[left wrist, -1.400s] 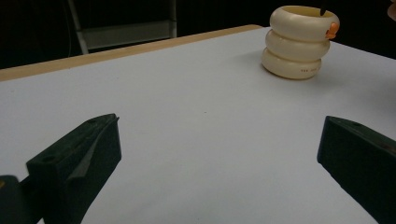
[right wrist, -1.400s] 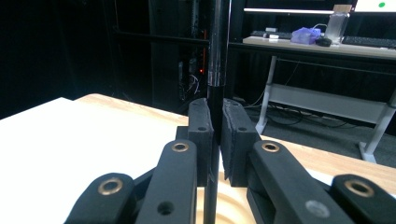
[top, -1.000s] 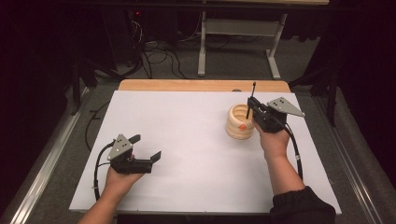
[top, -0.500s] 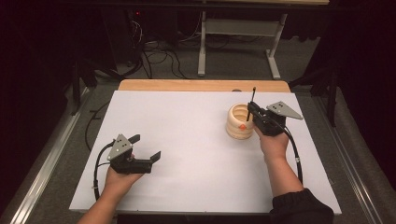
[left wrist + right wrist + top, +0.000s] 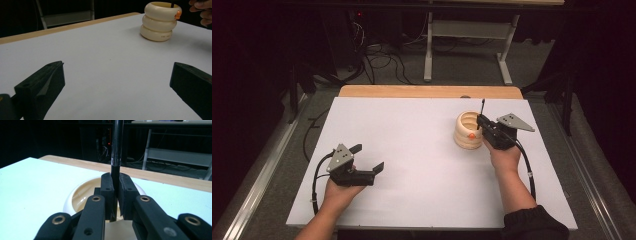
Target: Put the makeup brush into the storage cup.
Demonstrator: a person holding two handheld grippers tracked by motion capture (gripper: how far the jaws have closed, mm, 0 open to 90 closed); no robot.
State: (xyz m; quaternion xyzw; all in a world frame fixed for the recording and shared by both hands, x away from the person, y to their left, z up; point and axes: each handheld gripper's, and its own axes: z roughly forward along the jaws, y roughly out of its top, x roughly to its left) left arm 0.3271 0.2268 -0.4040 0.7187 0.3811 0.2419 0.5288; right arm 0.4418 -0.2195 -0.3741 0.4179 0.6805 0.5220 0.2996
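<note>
- Your right gripper [image 5: 482, 121] is sitting at the near-right rim of the cream ringed holder [image 5: 468, 131], over the right half of the white desk [image 5: 412, 150].
- Its fingers [image 5: 107, 192] are pressing closed on a thin black rod [image 5: 117, 147], which is standing upright between them; in the right gripper view the rod is rising out of the top of the frame and its lower end is dropping out of sight behind the fingers, over the holder's open mouth.
- In the high view the rod [image 5: 482, 106] is poking up just above the gripper, beside the holder's rim.
- The holder is standing upright on the desk, built of three stacked rounded rings, with a small orange spot [image 5: 178, 14] on the side facing your right hand [image 5: 504, 155].
- Your left gripper [image 5: 370, 159] is hovering low over the near-left part of the desk, well apart from the holder.
- Its fingers [image 5: 42, 85] are spreading wide and gripping nothing; in the left gripper view bare white desk is lying between them, with the holder [image 5: 160, 21] far ahead to the upper right.
- Your left hand [image 5: 339, 192] is wrapping the gripper's body, its cable looping beside your wrist.
</note>
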